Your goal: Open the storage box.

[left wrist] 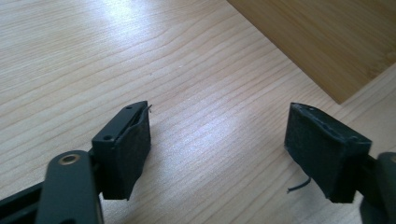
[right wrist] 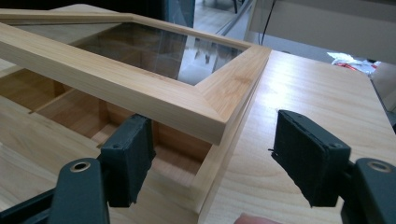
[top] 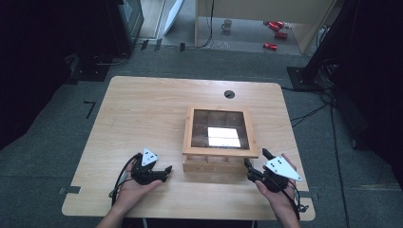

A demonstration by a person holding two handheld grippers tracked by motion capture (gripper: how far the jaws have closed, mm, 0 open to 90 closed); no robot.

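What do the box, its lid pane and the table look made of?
Box: light wood, matte, with visible grain and mitred frame corners. Lid pane: clear and glossy, glass or acrylic; it reflects the room and shows the compartments beneath. Table: pale wood-grain top with a slight sheen, possibly laminate rather than solid wood.

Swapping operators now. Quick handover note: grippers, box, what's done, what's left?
Left gripper: open, nothing between the jaws, over bare table left of the wooden box.
Right gripper: open, straddling the box's near right corner without gripping; one jaw sits under the glass lid.
Done: lid is raised off the box's front edge.
Left: probably opening the lid fully.
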